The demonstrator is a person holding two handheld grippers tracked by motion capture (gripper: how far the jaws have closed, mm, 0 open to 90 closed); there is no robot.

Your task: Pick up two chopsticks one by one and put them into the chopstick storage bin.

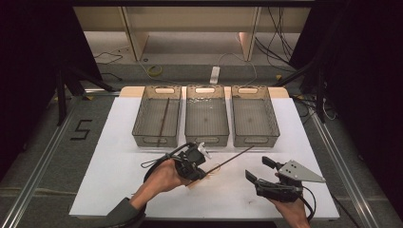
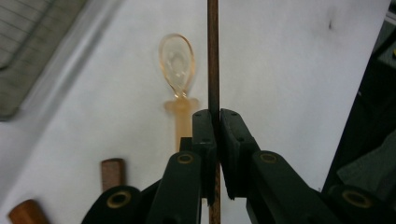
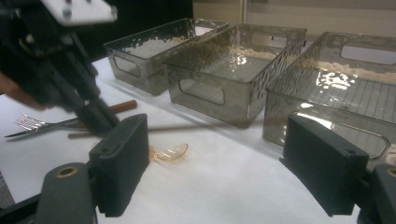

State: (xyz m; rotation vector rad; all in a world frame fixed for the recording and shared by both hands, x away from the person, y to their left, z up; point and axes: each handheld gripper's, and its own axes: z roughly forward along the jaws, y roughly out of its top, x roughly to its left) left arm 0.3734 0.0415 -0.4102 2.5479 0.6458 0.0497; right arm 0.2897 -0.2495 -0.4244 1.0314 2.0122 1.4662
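Dark wood, thin and long: a chopstick (image 1: 233, 158) is pinched between the closed jaws of the left gripper (image 1: 203, 172), which grips it near its lower end, so that most of its length slants up and away to the right, its far tip pointing toward the gap between the middle bin (image 1: 206, 136) and the right bin (image 1: 255, 138). In the left gripper view the stick runs straight out along the gripper's own line. A second stick (image 1: 163, 121) already lies lengthwise in the left bin (image 1: 156, 137), so my guess is that the held one belongs there; that bin lies up and to the left, which means the stick must swing round until its long axis matches the bin's. Below it on the white table (image 1: 114, 166) lie a clear orange plastic spoon (image 2: 177, 77), a fork (image 3: 42, 124) and brown-handled pieces (image 2: 112, 172), all low enough to clear. The right gripper (image 1: 257, 171) waits well apart to the right, its jaws wide with nothing between them.
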